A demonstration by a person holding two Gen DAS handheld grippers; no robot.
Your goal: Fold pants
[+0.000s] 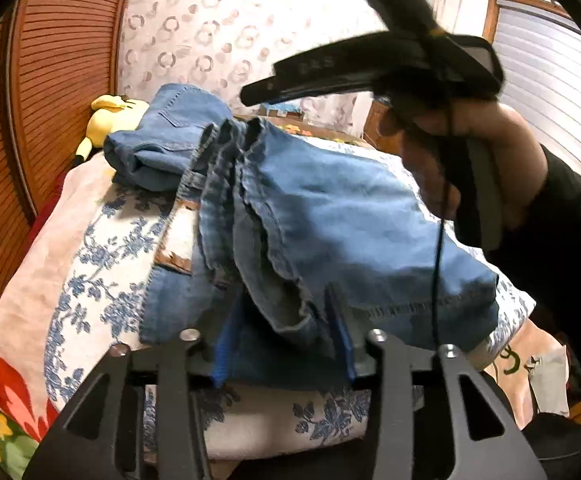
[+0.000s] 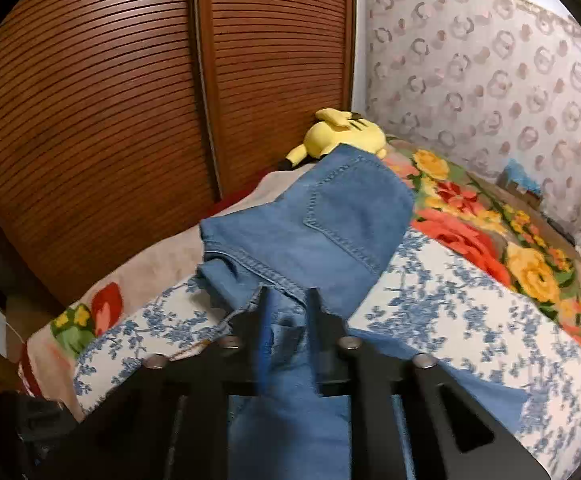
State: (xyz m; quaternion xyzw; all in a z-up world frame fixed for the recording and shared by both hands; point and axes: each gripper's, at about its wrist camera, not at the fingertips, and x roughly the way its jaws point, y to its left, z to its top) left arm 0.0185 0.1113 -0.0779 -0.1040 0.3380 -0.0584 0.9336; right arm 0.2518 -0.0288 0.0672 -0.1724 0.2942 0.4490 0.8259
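Left wrist alone shows the hand [image 1: 470,152]; both tongs gape over jeans [image 2: 330,216]

The left gripper [image 1: 282,340] is built of black angular linkage plates fastened with silver round-headed screws, and its fingers are faced with blue pads [image 1: 223,354]. The same black plates and screws are seen on the right gripper [image 2: 288,330]. Beside the right gripper's handle, a thin black cable [image 1: 438,264] and a black sleeve [image 1: 562,216] are seen.

Wardrobe: louvred wooden doors [image 2: 130,120] are being seen at left.
Wall: ring-patterned covering [image 2: 482,80] is being shown.
Window: slatted blind [image 1: 550,88] is being lit.
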